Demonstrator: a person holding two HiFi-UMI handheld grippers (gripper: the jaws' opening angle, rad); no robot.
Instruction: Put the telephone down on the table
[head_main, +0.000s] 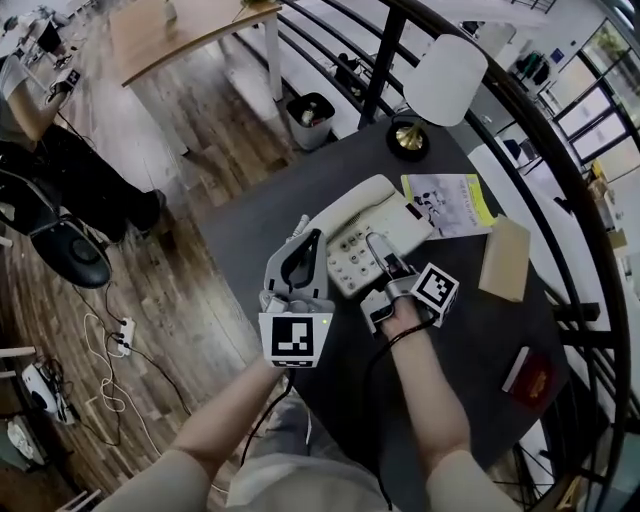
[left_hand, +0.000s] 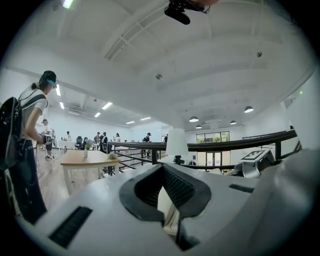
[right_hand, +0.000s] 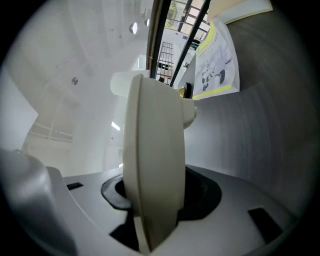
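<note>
Both are gripping the telephone (head_main: 372, 228): the left hand-held gripper (head_main: 305, 262) is clamping its left edge, the right hand-held gripper (head_main: 388, 265) its near right edge. The telephone is sitting over the dark bench (head_main: 470, 345), beside the leaflet (head_main: 452, 204); contact unclear. Judgement: the person is best lowering both sides evenly, keeping the base level, and releasing only once it is lying flat.

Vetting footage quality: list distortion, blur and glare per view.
Head view: strong fisheye bows the black railing into an arc, and the light is dim and even. Left gripper view: dark round vignette, ceiling lamps glare mildly, and the left hand-held gripper looks soft close up. Right gripper view: the telephone fills the centre, soft from closeness, and the background at left is washed out.
</note>
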